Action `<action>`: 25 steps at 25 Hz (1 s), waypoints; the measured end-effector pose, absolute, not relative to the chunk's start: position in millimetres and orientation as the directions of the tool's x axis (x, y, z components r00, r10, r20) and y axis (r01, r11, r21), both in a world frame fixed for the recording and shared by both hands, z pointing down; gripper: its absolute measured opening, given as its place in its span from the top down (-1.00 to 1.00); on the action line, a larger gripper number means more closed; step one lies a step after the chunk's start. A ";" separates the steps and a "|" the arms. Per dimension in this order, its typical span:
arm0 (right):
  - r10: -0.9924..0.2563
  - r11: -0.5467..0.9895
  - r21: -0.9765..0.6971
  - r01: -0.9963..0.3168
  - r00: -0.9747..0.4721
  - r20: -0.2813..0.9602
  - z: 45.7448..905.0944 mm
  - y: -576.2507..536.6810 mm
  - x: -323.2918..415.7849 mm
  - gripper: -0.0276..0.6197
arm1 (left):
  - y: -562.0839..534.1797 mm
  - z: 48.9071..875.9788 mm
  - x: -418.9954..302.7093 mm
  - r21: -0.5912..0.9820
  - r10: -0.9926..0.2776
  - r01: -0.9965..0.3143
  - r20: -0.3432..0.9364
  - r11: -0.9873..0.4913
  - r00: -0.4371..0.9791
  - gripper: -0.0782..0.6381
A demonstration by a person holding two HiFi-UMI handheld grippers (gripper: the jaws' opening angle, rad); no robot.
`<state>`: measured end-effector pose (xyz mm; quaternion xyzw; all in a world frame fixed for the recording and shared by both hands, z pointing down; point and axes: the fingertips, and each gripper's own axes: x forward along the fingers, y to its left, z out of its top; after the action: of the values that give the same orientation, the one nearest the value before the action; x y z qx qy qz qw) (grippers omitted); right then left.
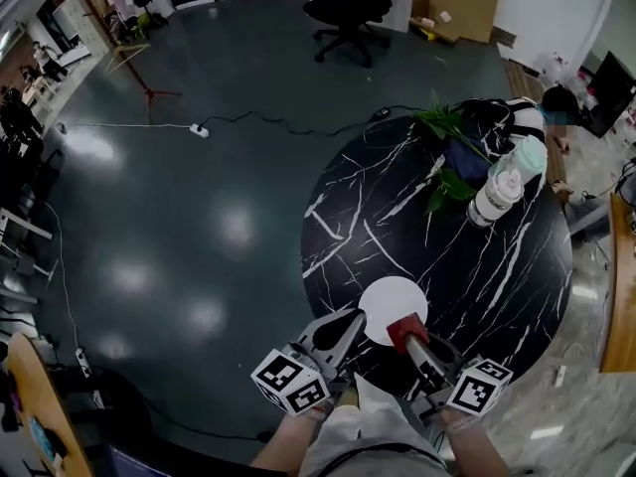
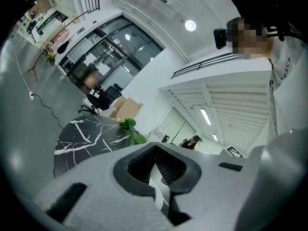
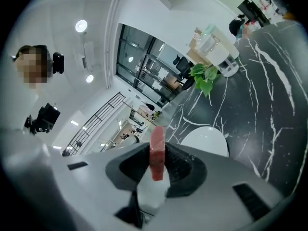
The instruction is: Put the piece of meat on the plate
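Observation:
A red piece of meat (image 1: 405, 328) stands on edge between the pads of my right gripper (image 1: 409, 339), which is shut on it at the near right rim of the white plate (image 1: 391, 301). In the right gripper view the meat (image 3: 157, 150) sticks up above the jaws, with the plate (image 3: 209, 139) just beyond them. My left gripper (image 1: 352, 322) hovers at the plate's near left edge. In its own view the left gripper (image 2: 155, 150) has its pads meeting at the tips, with nothing between them.
The plate lies near the front edge of a round black marble table (image 1: 477, 296). A green plant (image 1: 447, 137) and a white bottle (image 1: 494, 197) stand at the table's far right. An office chair (image 1: 348, 8) and a cable with a power strip (image 1: 199, 129) are on the floor.

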<state>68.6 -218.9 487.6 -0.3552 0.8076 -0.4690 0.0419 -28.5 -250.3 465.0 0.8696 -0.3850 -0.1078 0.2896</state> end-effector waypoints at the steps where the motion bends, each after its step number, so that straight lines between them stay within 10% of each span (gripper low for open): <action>1: -0.605 0.305 -0.786 -0.538 -0.747 0.276 492.9 -221.9 68.9 0.64 | -252.4 470.7 -26.5 0.582 -0.729 -0.610 0.042 -0.538 0.683 0.76; 25: -0.388 0.230 -0.768 -0.598 -0.780 0.491 576.8 -260.0 48.3 0.64 | -277.4 521.2 -32.0 0.579 -0.782 -0.669 0.085 -0.466 0.618 0.76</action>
<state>48.3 -260.0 576.8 -0.3169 0.7779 -0.5336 -0.0981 -32.0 -277.4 521.2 0.8508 -0.4262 -0.0964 0.2920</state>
